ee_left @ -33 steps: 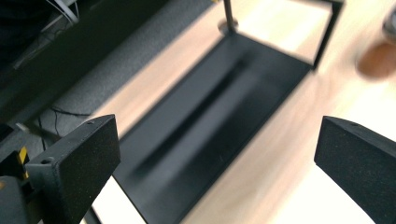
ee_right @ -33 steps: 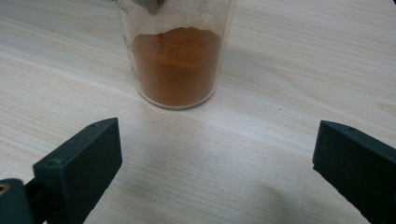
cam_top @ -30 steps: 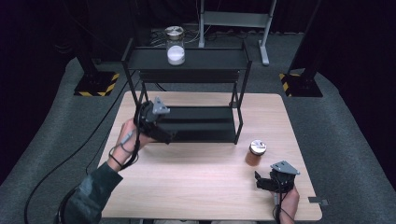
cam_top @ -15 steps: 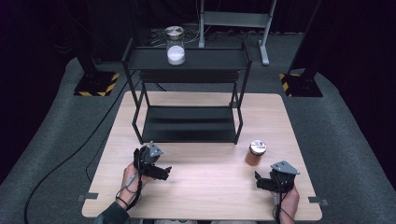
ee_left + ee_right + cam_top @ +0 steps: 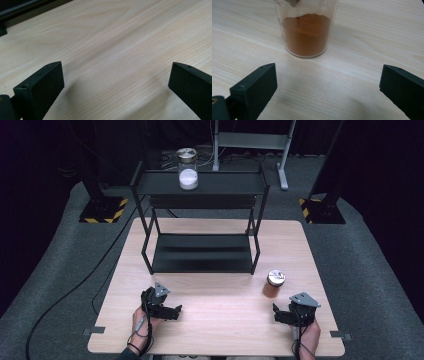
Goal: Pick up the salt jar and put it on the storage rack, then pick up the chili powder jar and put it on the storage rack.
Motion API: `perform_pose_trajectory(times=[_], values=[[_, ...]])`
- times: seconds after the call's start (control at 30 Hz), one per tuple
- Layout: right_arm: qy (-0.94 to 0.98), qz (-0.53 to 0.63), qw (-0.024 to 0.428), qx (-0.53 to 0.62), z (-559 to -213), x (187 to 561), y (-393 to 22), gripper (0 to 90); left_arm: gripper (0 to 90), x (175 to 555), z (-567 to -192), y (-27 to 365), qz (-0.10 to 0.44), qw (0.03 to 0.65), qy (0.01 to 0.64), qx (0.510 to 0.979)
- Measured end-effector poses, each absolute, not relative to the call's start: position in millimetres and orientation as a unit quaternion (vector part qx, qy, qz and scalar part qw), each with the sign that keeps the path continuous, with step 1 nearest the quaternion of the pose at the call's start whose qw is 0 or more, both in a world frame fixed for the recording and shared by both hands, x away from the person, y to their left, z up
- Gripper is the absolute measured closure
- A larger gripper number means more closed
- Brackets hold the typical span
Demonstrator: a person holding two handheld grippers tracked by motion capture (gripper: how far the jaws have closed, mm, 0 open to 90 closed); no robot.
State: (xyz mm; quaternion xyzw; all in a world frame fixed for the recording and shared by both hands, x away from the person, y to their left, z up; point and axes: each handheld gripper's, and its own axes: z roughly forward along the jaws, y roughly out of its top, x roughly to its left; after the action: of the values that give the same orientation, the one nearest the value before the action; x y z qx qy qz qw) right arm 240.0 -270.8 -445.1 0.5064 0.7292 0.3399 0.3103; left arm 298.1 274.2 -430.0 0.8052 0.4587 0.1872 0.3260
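A glass jar of orange-brown powder (image 5: 273, 284) with a silver lid stands on the wooden table (image 5: 220, 330), right of the middle. My right gripper (image 5: 276, 313) rests just in front of it, open and holding nothing. In the right gripper view the jar (image 5: 306, 32) stands a short way beyond the spread jaws of that gripper (image 5: 327, 85). My left gripper (image 5: 176, 311) lies near the front left of the table, its jaws pointing right. In the left gripper view it (image 5: 116, 82) is open over bare wood.
A black two-level rack (image 5: 200, 261) stands at the back half of the table. A jar of white powder (image 5: 188, 169) sits on its top shelf. Its lower shelf is bare. Dark floor with cables surrounds the table.
My left gripper has pulled back from the rack's lower shelf to the table's front left and settled there. The right gripper and the orange jar have not moved.
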Motion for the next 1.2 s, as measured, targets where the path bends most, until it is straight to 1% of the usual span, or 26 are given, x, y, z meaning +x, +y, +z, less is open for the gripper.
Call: perform_pose_trajectory(times=[0.23,0.47,0.57,0.63,0.77,0.97,1.2], values=[[0.729,0.337,0.311,0.508,-445,240,-270,0.1,0.0,293,-438,273,0.193,0.34,0.461,0.797],[0.732,0.341,0.297,0.51,-443,244,-274,0.2,0.0,293,-438,273,0.194,0.341,0.462,0.796],[0.727,0.35,0.3,0.508,-445,241,-277,0.0,0.0,293,-438,273,0.194,0.341,0.461,0.796],[0.732,0.351,0.285,0.51,-440,245,-282,0.0,0.0,293,-438,273,0.194,0.341,0.46,0.797],[0.739,0.35,0.284,0.501,-425,248,-284,0.0,0.0,293,-438,273,0.193,0.341,0.46,0.796],[0.76,0.34,0.278,0.478,-401,268,-276,0.0,0.0,292,-438,273,0.194,0.341,0.46,0.796],[0.774,0.343,0.261,0.464,-394,296,-268,0.0,0.0,293,-438,273,0.194,0.341,0.459,0.797]])
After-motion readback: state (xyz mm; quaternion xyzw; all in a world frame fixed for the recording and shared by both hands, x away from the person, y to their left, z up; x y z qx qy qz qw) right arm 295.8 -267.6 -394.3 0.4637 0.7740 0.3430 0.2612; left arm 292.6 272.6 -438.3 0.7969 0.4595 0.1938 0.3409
